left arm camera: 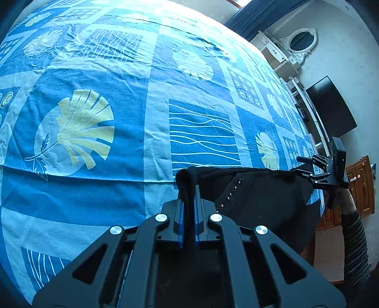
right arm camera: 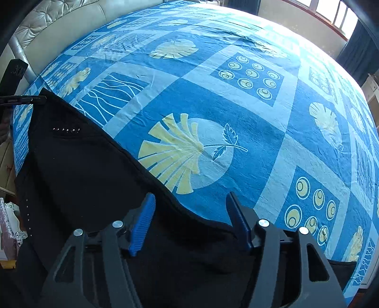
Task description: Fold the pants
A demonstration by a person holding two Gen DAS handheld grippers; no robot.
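Note:
Black pants (left arm camera: 258, 201) with a row of small metal studs lie at the near edge of a bed. My left gripper (left arm camera: 189, 189) is shut on a fold of the pants' edge, which loops over its fingertips. The pants stretch right toward my right gripper (left arm camera: 308, 170), seen far off at the cloth's other end. In the right wrist view the pants (right arm camera: 83, 170) spread at lower left, and my right gripper (right arm camera: 189, 203) is open, its blue-padded fingers (right arm camera: 144, 218) spread on either side of the pants' edge. My left gripper (right arm camera: 35, 98) shows at far left.
The bed is covered by a blue patterned sheet (left arm camera: 118, 94) with leaf and circle motifs. A white dresser with mirror (left arm camera: 296, 47), a black TV (left arm camera: 331, 106) and a wooden cabinet (left arm camera: 360, 184) stand at right. A padded headboard (right arm camera: 59, 19) is at upper left.

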